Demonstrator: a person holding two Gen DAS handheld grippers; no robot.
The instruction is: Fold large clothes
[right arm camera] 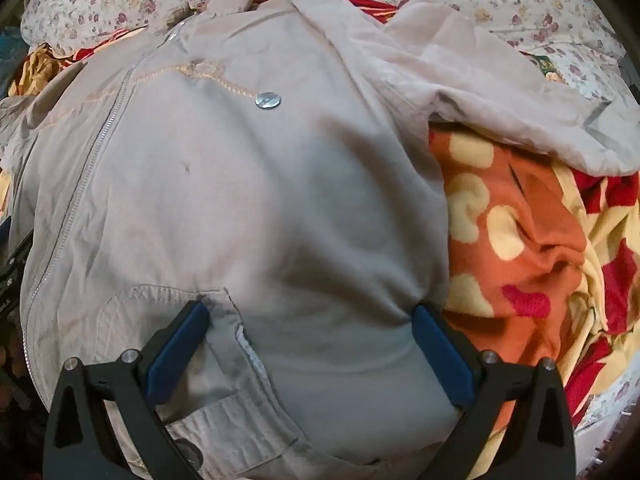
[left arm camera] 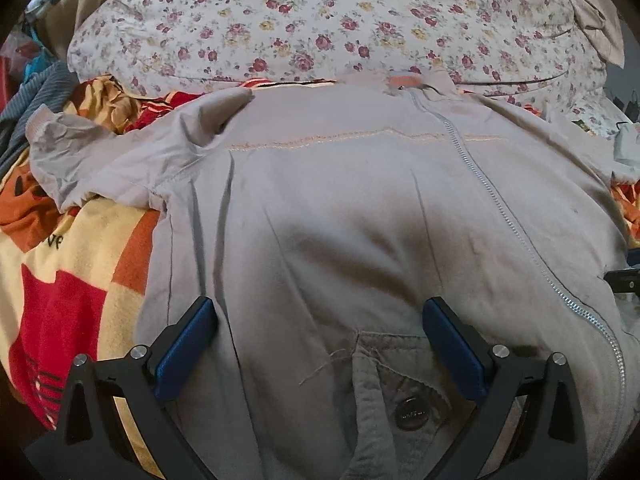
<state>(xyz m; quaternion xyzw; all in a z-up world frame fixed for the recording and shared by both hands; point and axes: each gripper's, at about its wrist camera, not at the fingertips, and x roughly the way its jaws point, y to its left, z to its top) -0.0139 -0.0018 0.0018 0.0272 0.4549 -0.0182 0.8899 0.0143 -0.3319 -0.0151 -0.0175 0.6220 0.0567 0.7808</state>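
The jacket (left arm camera: 360, 208) lies front side up and spread out on the bed, on top of an orange, red and cream blanket (left arm camera: 72, 248). Its collar end lies toward the flowered pillow (left arm camera: 320, 20); its hem lies at the near edge, under both tools.

Step in hand: the start of the fold. No part of the jacket is folded over yet — both sleeves lie out to the sides.

Left gripper (left arm camera: 320, 344): fingers spread wide, gripping nothing, poised over the lower front, left of the zipper (left arm camera: 492, 184). A pocket flap with a dark button (left arm camera: 412, 416) lies between them.

Right gripper (right arm camera: 312, 344): fingers equally wide, gripping nothing, over the lower front on the other side of the zipper. The jacket's side edge lies just beside the outer finger (right arm camera: 440, 356).

Orientation: the long axis runs from hem to collar, along the zipper line, pointing away from the tools toward the pillow.

Next move, as judged: each gripper must come down and close on cloth — probably the hem or a side edge. Whether the fingers touch the cloth now cannot be told. The fabric is thin and creased, so a shallow pinch may take only the top layer.
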